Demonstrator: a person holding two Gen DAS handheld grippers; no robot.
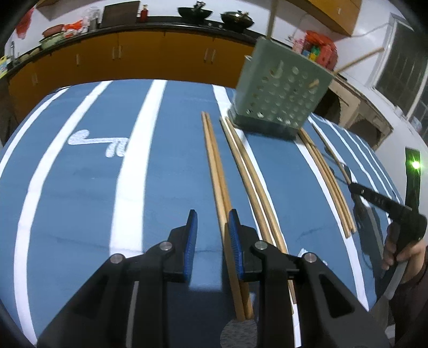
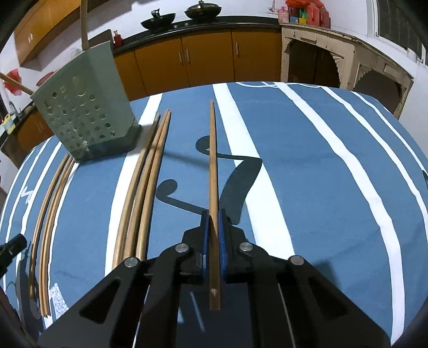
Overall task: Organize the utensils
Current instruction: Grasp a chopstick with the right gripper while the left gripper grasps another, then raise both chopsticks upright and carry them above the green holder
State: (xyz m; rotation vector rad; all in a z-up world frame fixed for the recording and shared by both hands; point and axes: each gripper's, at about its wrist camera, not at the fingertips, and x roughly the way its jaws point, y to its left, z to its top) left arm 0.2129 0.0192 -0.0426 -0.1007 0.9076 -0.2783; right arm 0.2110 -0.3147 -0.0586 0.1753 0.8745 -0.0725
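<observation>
A green perforated utensil holder (image 1: 281, 99) stands on the blue striped tablecloth (image 1: 80, 187), with sticks poking out of its top; it also shows in the right wrist view (image 2: 85, 107). Wooden chopsticks lie on the cloth in groups: a pair (image 1: 216, 171), another pair (image 1: 248, 176) and a bundle (image 1: 326, 182). My left gripper (image 1: 212, 222) is open, low over the near end of the first pair. My right gripper (image 2: 214, 222) is shut on a single chopstick (image 2: 213, 160), held above the cloth. The right gripper shows in the left wrist view (image 1: 350, 184).
More chopsticks lie left of my right gripper: a bundle (image 2: 144, 187) and a pair (image 2: 50, 208). A dark counter with woks (image 2: 182, 16), orange cabinets (image 2: 187, 56) and a beige cupboard (image 2: 334, 53) lie beyond the table's far edge.
</observation>
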